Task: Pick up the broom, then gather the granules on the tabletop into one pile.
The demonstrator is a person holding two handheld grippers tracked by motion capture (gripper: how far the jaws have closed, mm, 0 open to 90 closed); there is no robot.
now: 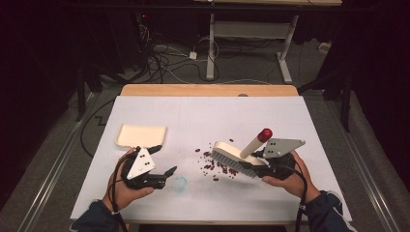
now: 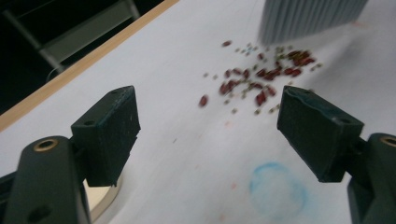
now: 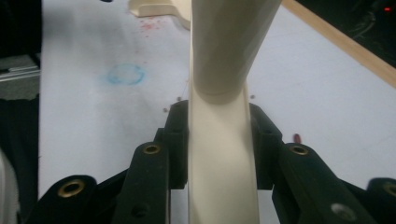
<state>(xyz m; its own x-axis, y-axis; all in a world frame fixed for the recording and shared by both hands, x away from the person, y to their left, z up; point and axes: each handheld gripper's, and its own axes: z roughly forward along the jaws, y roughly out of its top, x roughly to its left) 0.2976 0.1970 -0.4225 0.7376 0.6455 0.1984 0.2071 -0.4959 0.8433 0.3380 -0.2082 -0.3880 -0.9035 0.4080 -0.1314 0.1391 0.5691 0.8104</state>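
While the right gripper (image 1: 261, 163) clamps the brush (image 1: 237, 157), beans (image 1: 212, 166) seemingly touch its bristles.

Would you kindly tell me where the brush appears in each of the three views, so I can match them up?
High view: the brush lies right of centre, bristles on the scattered beans, handle in the right gripper.
Left gripper view: its grey bristles hang at the top right, above the beans.
Right gripper view: its cream handle runs up the middle, clamped by the jaws.
Shared landmark: the blue ring stain on the table.
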